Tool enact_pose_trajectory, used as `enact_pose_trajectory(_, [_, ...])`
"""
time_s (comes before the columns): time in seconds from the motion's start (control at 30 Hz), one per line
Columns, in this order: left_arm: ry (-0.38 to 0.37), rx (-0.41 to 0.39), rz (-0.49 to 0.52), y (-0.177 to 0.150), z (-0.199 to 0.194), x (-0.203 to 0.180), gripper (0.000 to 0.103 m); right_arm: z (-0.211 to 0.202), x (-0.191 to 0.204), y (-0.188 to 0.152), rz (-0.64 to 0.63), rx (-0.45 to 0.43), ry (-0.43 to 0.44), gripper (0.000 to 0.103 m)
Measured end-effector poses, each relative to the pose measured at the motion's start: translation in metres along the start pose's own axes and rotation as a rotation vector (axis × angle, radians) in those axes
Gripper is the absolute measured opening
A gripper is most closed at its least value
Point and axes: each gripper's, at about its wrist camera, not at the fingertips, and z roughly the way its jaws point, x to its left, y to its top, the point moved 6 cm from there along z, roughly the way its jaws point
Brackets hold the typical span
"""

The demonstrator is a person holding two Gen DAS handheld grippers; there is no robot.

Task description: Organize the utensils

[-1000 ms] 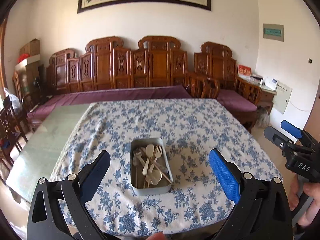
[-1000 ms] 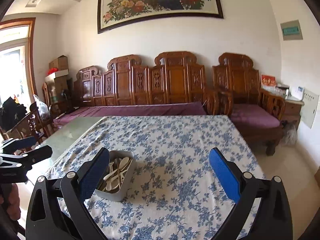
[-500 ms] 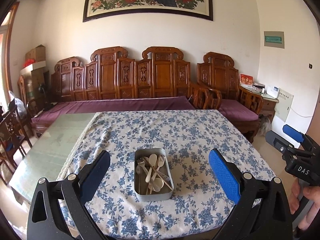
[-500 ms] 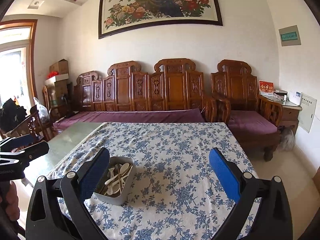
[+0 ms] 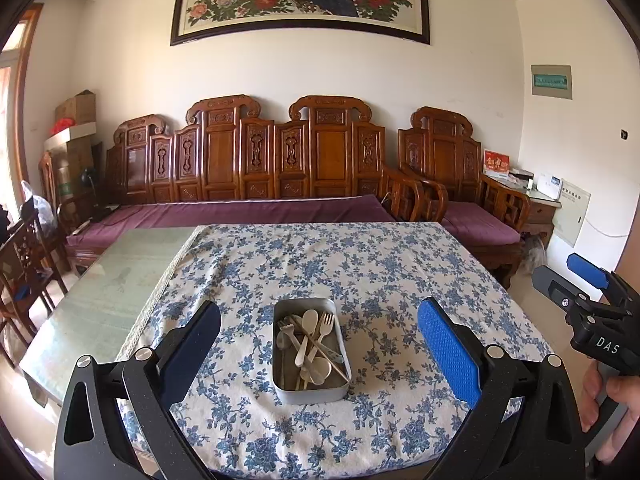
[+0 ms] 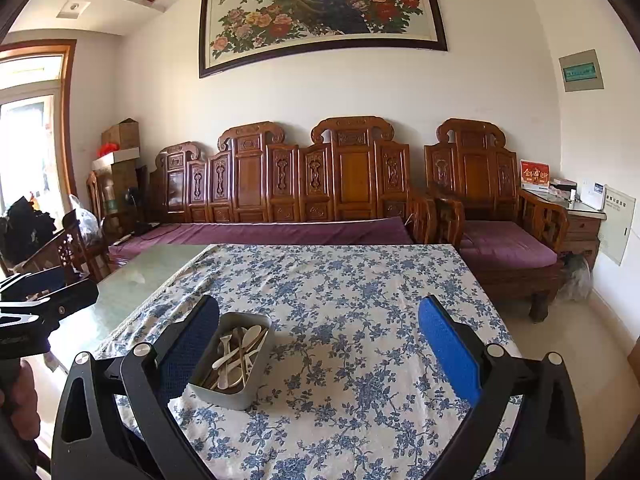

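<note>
Tin of utensils lies ahead between left gripper jaws (both grippers' jaws apart, empty).

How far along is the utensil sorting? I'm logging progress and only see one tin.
Nothing looks done yet: the spoons, fork and chopsticks lie jumbled in the metal tin on the floral tablecloth. Nothing is in hand; the left gripper and right gripper are both open, held back from the tin. All picking and arranging remains.
</note>
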Motion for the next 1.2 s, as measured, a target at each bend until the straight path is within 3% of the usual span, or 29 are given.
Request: enact_pose_trajectory(1.2, [0.007, -0.007, 0.005, -0.0013, -0.0007, -0.0016, 0.095, 0.0015, 0.0015, -0.0026, 0.002, 0.003, 0.002, 0.100])
